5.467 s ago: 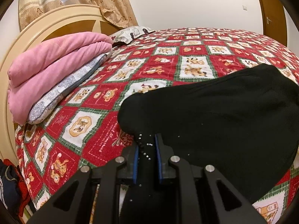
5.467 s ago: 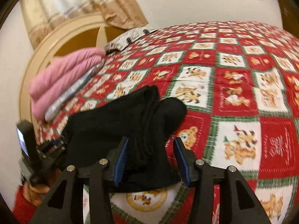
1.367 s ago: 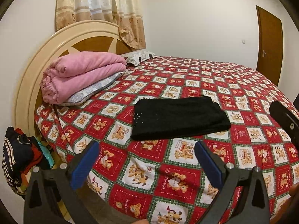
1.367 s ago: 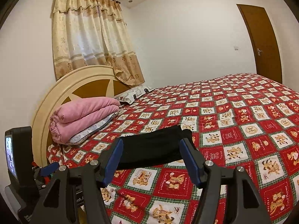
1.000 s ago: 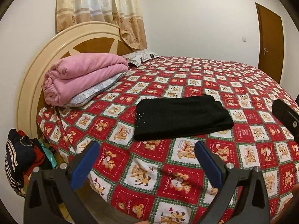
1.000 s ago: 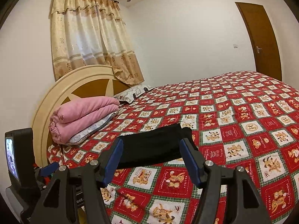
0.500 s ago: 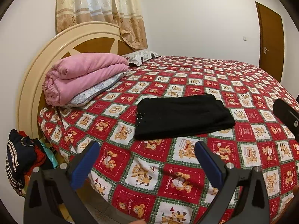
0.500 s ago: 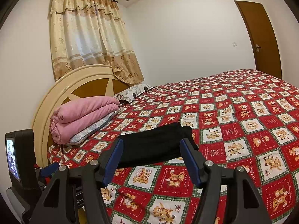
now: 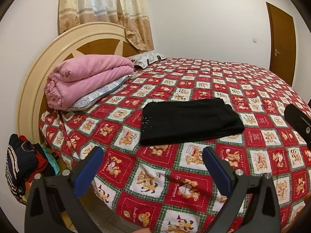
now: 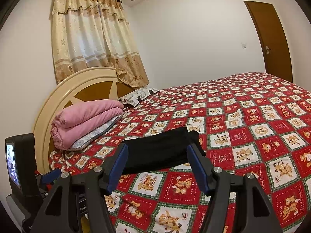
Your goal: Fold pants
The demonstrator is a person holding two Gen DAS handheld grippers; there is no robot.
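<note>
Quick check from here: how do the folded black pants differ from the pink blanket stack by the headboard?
The black pants lie in a thin, flat rectangle near the bed's near edge; the pink blanket is a thick, rounded bundle up by the headboard. The pants rest directly on the bedspread; the blanket sits on a grey patterned layer. Both are folded, and neither gripper touches them.

The left tool no longer pinches the black pants; its jaws are now spread wide with nothing between them. Both it and the right tool have pulled back from the bed, leaving the pants folded into a flat rectangle
</note>
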